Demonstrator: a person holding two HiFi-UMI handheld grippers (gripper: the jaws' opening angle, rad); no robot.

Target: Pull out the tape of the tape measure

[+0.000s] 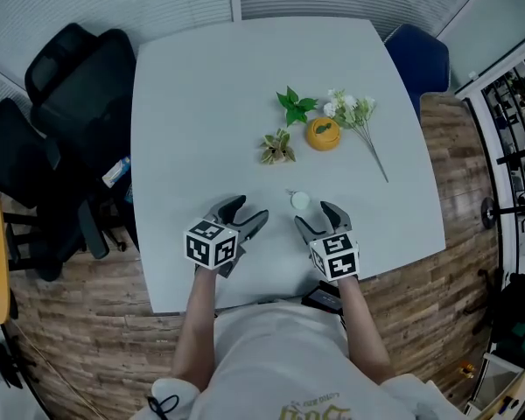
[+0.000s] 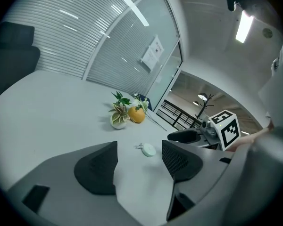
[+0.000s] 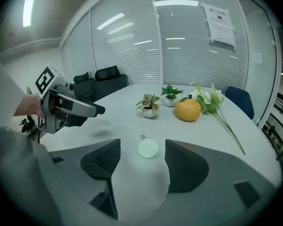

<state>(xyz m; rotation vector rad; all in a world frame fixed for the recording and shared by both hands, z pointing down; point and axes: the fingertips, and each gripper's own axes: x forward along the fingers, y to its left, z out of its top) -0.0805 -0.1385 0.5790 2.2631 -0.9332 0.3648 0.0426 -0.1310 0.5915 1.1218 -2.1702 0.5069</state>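
A small round pale-green tape measure (image 1: 300, 200) with a little ring at one side lies flat on the white table (image 1: 201, 138). My right gripper (image 1: 318, 216) is open just behind it; in the right gripper view the tape measure (image 3: 148, 149) sits between and slightly ahead of the two open jaws. My left gripper (image 1: 245, 213) is open too, to the left of the tape measure, which in the left gripper view (image 2: 148, 149) lies a short way ahead and to the right. Neither gripper touches it.
Beyond the tape measure stand an orange pumpkin-shaped pot (image 1: 323, 134), two small potted plants (image 1: 279, 147) (image 1: 295, 106) and a sprig of white flowers (image 1: 357, 116). Black office chairs (image 1: 70, 86) stand to the left, a blue chair (image 1: 420, 55) at the far right corner.
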